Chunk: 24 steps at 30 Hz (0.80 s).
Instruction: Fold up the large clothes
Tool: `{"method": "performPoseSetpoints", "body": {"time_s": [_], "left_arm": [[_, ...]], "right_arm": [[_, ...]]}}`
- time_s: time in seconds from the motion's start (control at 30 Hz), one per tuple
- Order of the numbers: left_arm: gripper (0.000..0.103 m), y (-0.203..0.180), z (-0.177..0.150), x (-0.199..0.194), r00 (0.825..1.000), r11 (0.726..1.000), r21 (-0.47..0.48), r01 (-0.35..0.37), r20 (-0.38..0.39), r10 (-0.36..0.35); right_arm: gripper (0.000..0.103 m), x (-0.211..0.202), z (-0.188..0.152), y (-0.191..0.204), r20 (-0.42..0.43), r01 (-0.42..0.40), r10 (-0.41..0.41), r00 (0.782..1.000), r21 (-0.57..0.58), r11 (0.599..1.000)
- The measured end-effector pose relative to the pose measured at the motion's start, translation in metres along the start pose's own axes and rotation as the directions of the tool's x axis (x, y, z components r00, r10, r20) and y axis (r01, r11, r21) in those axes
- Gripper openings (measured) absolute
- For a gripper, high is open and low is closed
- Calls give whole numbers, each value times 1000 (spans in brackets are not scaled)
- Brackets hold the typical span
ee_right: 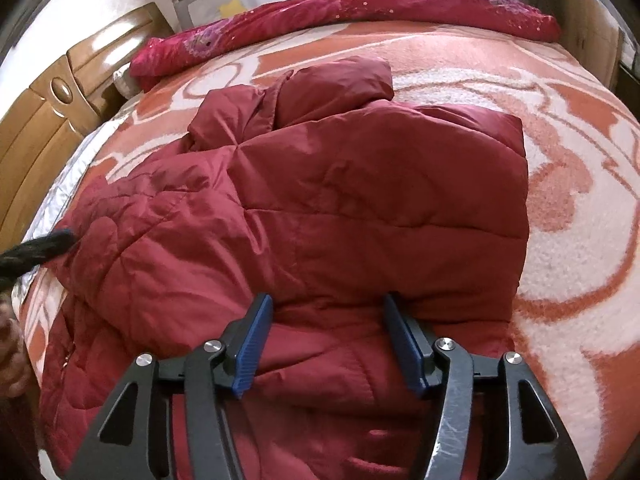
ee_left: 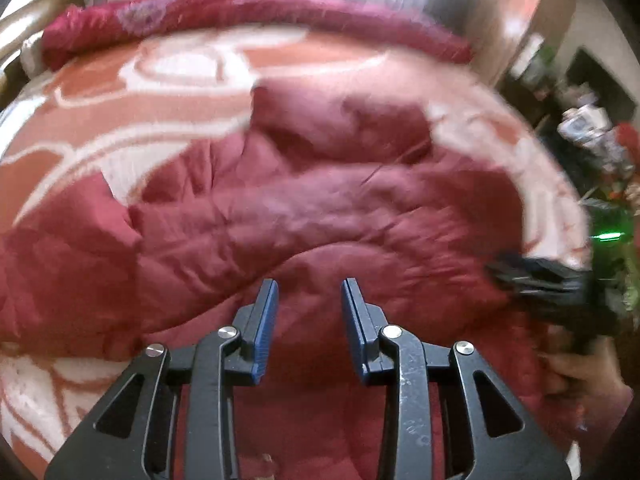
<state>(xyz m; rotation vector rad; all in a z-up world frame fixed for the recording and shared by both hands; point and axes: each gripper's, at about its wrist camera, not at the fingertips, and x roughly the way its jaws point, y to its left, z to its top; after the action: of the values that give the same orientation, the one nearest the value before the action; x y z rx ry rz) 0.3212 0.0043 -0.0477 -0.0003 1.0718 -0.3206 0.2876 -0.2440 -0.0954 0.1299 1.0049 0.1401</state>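
Right wrist: jacket [ee_right: 320, 208] hem, blanket [ee_right: 568, 184] beyond.

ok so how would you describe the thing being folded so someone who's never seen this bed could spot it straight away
Start at the bed with the orange and white patterned blanket and the wooden headboard. In the middle of that blanket lies the dark red quilted puffer coat, partly folded. Unlike the brighter, flower-printed red quilt rolled along the far edge, it is plain, stitched in puffy panels, and nearest the hand-held grippers.

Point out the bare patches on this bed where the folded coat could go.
Free: blanket right of the red coat, and the strip between coat and rolled quilt. Crowded: the left side, where the coat nears the bed edge by the wooden headboard.
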Motion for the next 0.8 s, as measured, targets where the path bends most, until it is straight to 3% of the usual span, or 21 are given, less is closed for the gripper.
{"method": "performPoseSetpoints", "body": {"time_s": [0.07,0.2,0.27,0.43,0.53,0.8], "left_arm": [[31,5,-5,22,998,999,-6,-33,-47,32],[31,12,-11,27,999,999,-29,-21,-47,19],[32,12,-10,29,998,999,-25,-28,-48,27],[32,15,-14,34,999,999,-31,-18,-49,16],[32,18,-16,38,999,999,-38,-7,-51,5],[32,22,-15,31,999,998,-65,8,-53,-11]], "right_arm": [[60,-9,2,1,-1,-2,3,1000,9,1000],[60,-40,14,17,93,-36,39,995,-32,999],[60,-37,24,25,100,-31,35,994,-46,998],[59,24,29,24,-49,19,-20,999,-29,999],[60,42,23,21,-39,24,-25,999,-35,999],[60,42,22,21,-33,25,-26,999,-26,999]]}}
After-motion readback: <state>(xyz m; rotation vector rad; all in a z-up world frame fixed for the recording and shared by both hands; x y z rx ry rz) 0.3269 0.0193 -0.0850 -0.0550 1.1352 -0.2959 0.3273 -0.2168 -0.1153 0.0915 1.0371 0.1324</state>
